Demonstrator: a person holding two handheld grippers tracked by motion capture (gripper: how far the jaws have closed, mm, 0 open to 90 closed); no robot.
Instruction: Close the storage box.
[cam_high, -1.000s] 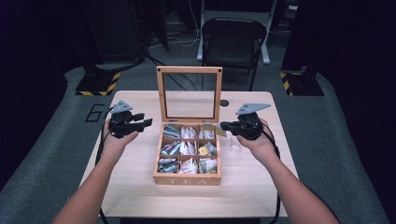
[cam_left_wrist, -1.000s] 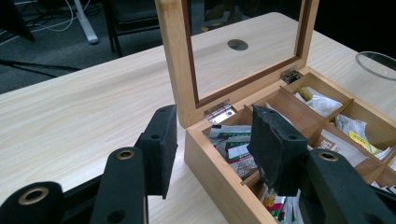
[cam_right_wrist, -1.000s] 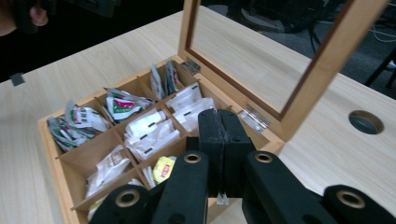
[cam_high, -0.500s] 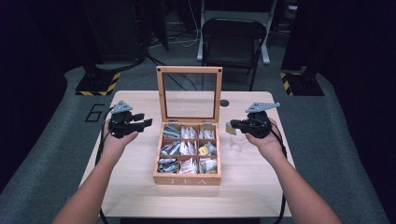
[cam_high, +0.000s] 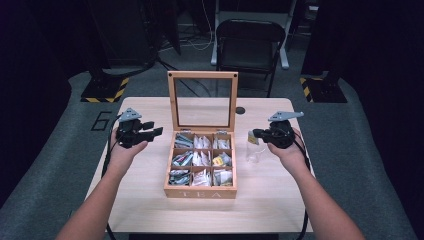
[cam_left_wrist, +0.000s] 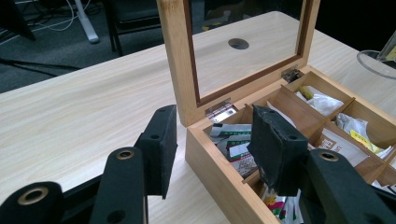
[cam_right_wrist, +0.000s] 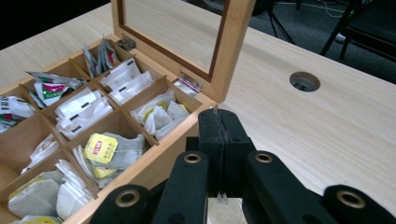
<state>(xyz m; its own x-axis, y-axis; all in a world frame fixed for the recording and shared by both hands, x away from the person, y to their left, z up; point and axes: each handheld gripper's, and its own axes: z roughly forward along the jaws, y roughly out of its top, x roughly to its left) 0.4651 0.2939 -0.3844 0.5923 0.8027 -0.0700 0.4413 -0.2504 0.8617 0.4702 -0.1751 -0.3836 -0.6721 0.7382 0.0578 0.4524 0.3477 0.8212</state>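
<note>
A wooden tea box (cam_high: 200, 192) stands open mid-table, its glass lid (cam_high: 202, 102) upright, with several compartments of tea bags (cam_high: 200, 160). My right gripper (cam_high: 257, 134) is to the right of the box, shut on a tea bag (cam_high: 252, 138) with a yellow tag that hangs over a clear glass (cam_high: 255, 152). In the right gripper view the jaws (cam_right_wrist: 219, 126) are pressed together on a thin string. My left gripper (cam_high: 156, 130) hovers at the box's left side, open and empty; in its own view its pads (cam_left_wrist: 161, 135) straddle the box's near corner (cam_left_wrist: 219, 172).
The light wooden table (cam_high: 145, 200) has a round cable hole (cam_high: 240, 110) behind the box. A black chair (cam_high: 250, 40) stands beyond the far edge. The glass rim (cam_left_wrist: 376, 63) also appears at the right edge of the left gripper view.
My right gripper has moved right, away from the box's right column, carrying the tea bag to above the glass. The left gripper has stayed put.
</note>
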